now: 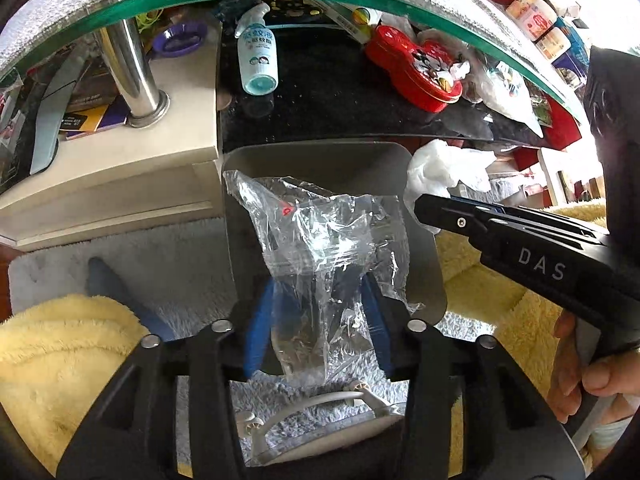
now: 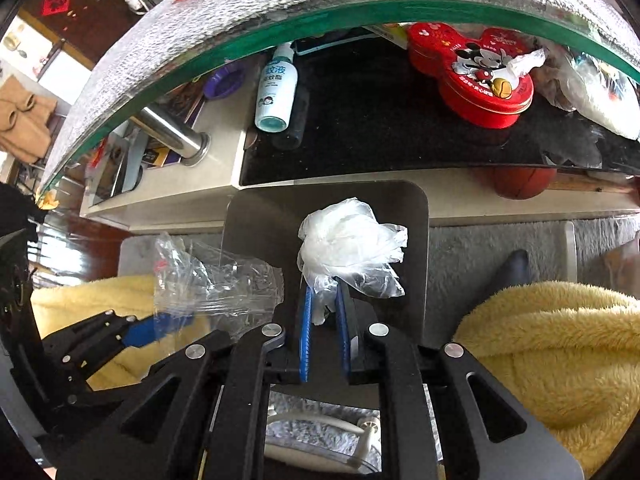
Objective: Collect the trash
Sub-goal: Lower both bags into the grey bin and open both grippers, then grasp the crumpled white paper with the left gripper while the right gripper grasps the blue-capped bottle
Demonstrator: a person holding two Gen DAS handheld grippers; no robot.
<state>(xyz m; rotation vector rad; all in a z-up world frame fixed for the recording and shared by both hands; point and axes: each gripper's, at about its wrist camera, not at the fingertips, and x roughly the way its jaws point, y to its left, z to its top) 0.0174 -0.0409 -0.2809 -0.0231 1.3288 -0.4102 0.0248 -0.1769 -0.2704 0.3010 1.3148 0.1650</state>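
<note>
The clear plastic wrapper [image 1: 320, 252] is light and stiff, so it may cling to a pad or drift onto the grey rug [image 1: 160, 248] rather than drop cleanly; the white crumpled bag [image 2: 352, 240] could likewise snag. The left gripper [image 1: 316, 312] stands part open, pads apart, the wrapper loose between them; the right gripper [image 2: 324, 320] is nearly closed, pinching the bag's tail; both hang near the low table's [image 2: 180, 196] edge, over a dark bin [image 2: 400, 208].

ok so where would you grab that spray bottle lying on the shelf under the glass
Grip the spray bottle across its round body, coming in level from the open front edge under the glass top. It lies on its side, base towards the camera, with the glass close overhead.
</note>
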